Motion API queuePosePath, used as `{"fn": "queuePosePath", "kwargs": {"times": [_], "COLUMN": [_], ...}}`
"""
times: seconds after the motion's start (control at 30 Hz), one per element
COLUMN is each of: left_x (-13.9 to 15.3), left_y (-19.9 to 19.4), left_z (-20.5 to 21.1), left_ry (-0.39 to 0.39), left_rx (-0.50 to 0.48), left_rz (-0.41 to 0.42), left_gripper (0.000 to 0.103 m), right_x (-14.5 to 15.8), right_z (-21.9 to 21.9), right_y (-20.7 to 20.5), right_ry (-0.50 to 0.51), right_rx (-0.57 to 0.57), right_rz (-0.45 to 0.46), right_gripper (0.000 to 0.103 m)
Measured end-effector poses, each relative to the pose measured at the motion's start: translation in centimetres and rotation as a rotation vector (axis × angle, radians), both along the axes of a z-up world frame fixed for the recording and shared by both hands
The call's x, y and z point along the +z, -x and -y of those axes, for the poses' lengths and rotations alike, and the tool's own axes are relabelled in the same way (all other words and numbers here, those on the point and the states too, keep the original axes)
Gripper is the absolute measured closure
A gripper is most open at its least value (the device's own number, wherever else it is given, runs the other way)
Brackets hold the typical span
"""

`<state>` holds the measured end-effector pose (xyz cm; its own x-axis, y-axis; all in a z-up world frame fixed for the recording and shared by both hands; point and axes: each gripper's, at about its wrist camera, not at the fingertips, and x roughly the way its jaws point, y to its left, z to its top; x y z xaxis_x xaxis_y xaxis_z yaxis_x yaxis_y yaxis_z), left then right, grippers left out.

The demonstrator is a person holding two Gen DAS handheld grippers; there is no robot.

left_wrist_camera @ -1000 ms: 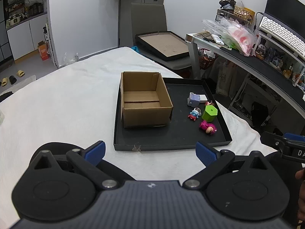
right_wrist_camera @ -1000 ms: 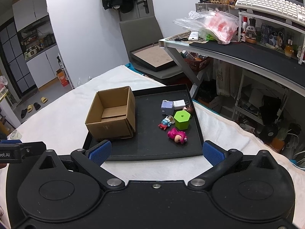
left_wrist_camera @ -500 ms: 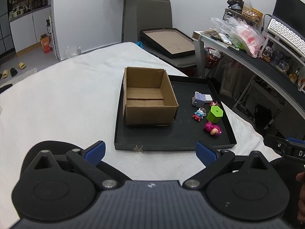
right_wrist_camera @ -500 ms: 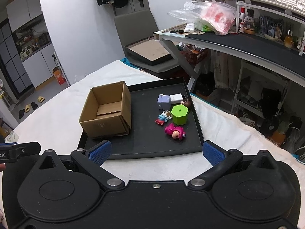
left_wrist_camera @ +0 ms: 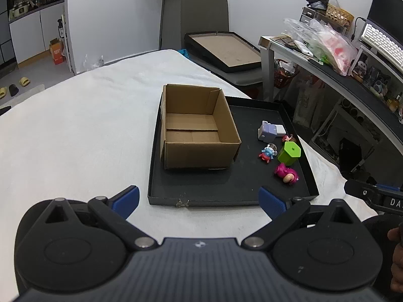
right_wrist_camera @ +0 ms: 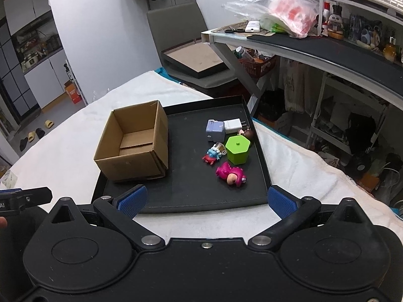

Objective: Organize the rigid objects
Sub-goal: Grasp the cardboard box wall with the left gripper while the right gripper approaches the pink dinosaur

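An empty open cardboard box [left_wrist_camera: 196, 128] [right_wrist_camera: 136, 141] stands on the left of a black tray [left_wrist_camera: 226, 191] [right_wrist_camera: 186, 201]. On the tray's right lie a pink figure [left_wrist_camera: 286, 172] [right_wrist_camera: 230, 173], a green hexagonal block [left_wrist_camera: 289, 152] [right_wrist_camera: 238, 149], a small blue-red figure [left_wrist_camera: 267, 152] [right_wrist_camera: 212, 154], a lilac block [left_wrist_camera: 267, 130] [right_wrist_camera: 214, 129], a white charger [right_wrist_camera: 233, 125] and a small brown-headed figure [right_wrist_camera: 245, 134]. My left gripper [left_wrist_camera: 199, 200] and right gripper [right_wrist_camera: 206, 198] are open and empty, hovering before the tray's near edge.
The tray rests on a white cloth-covered table [left_wrist_camera: 75, 125]. A chair holding a framed board [left_wrist_camera: 226, 50] stands behind. A cluttered desk [right_wrist_camera: 314, 42] with bags and a keyboard runs along the right.
Both grippers have moved a little closer to the tray. The box and toys look larger. Both stay open.
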<state>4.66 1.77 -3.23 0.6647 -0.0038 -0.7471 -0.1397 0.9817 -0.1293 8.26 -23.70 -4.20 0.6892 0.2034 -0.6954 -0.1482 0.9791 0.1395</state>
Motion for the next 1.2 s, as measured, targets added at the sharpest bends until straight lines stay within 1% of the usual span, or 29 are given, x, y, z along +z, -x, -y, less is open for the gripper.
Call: {"fn": "queuePosePath", "kwargs": {"times": [0.37,0.53,0.67,0.77,0.87,0.9,0.93,1.0,1.03,1.13,1.2], "left_x": [-1.5,-2.2,-2.7,-3.3,-3.8,-4.0,-4.2,-4.6,-4.9,-5.6,-6.1], "left_y": [-3.1,-4.5,-5.8,-6.8,-8.0,-8.3,-8.6,-9.3,-9.7,-10.9,-11.5], "left_z": [-1.3,-2.1,-2.5,-2.8,-2.9,-3.0,-3.1,-3.3,-3.4,-3.6,-3.8], "left_ry": [0.020,0.032,0.030,0.033,0.036,0.036,0.037,0.039,0.038,0.044,0.048], "left_rx": [0.023,0.045,0.054,0.060,0.066,0.067,0.070,0.076,0.078,0.091,0.103], "left_rz": [-0.020,-0.022,-0.020,-0.025,-0.035,-0.038,-0.044,-0.052,-0.056,-0.078,-0.087], "left_gripper": [0.004,0.006,0.007,0.009,0.015,0.020,0.021,0.024,0.028,0.036,0.039], "right_x": [-1.8,-2.8,-3.9,-4.7,-5.6,-5.9,-6.2,-6.9,-7.3,-8.4,-9.2], "right_z": [-0.2,-0.3,0.0,0.1,0.2,0.3,0.4,0.6,0.7,0.9,1.1], "right_y": [-2.8,-4.5,-6.0,-7.1,-8.2,-8.6,-9.1,-10.1,-10.6,-11.8,-12.5], "right_ry": [-0.010,-0.017,-0.048,-0.056,-0.067,-0.071,-0.076,-0.093,-0.098,-0.111,-0.120], "right_rx": [0.000,-0.002,-0.006,-0.008,-0.017,-0.023,-0.031,-0.056,-0.068,-0.102,-0.127], "right_rz": [-0.039,-0.062,-0.090,-0.102,-0.115,-0.120,-0.128,-0.146,-0.153,-0.173,-0.182], "right_gripper": [0.000,0.000,0.000,0.000,0.000,0.000,0.000,0.000,0.000,0.000,0.000]}}
